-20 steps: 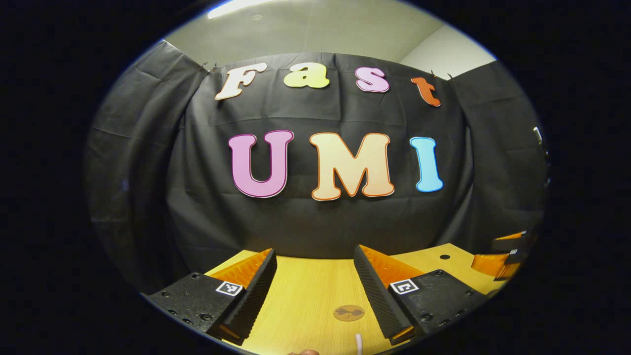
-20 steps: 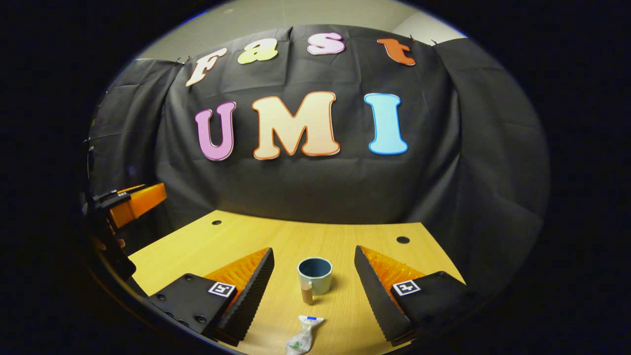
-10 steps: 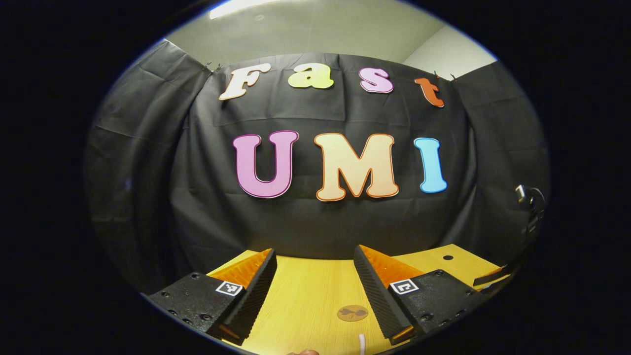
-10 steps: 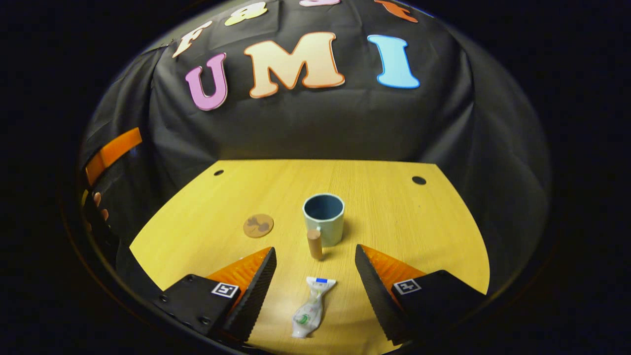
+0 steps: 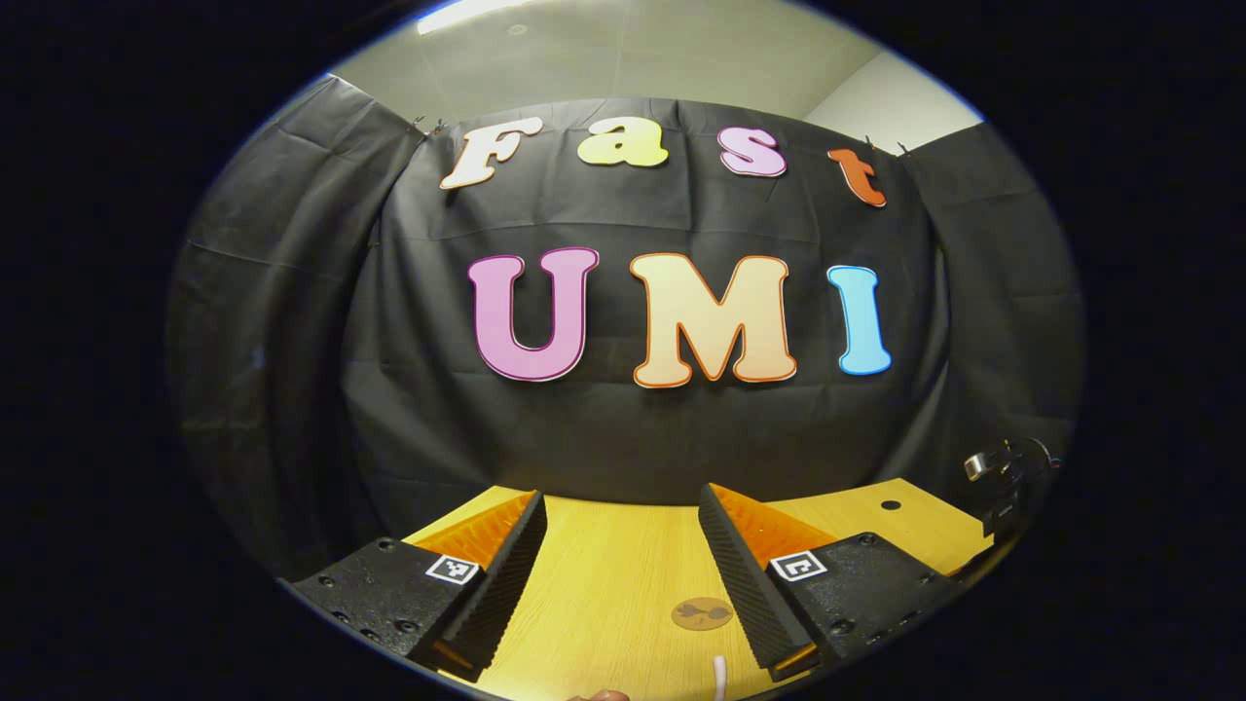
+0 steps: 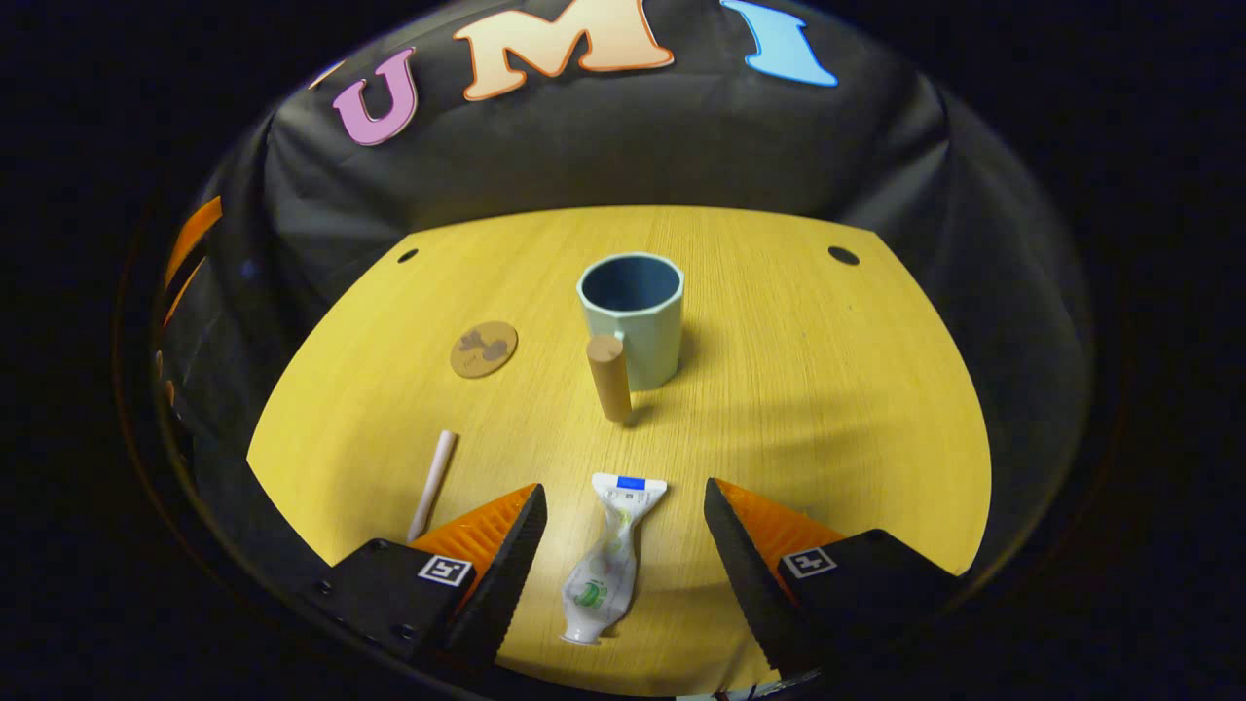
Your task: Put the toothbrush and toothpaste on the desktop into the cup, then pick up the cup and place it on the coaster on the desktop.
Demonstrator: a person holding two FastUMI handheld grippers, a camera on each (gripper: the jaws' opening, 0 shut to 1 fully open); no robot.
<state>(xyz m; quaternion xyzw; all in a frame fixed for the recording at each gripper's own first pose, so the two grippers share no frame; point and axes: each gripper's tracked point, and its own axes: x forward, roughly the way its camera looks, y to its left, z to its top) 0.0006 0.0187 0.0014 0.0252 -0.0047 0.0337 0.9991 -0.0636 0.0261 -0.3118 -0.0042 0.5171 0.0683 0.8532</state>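
The fingers [image 6: 506, 545] of the right gripper [image 6: 623, 574] stand spread wide above the surface [image 6: 827, 389], holding nothing, with the toothpaste [image 6: 605, 563] lying flat between them near the near edge. The cup [image 6: 633, 326] stands upright toward the middle, the coaster [image 6: 484, 349] is apart from it toward the left edge, and the toothbrush [image 6: 433, 482] lies near the near-left edge. The left gripper [image 5: 623, 584] is also spread and empty, with the coaster [image 5: 702, 613] between its fingers.
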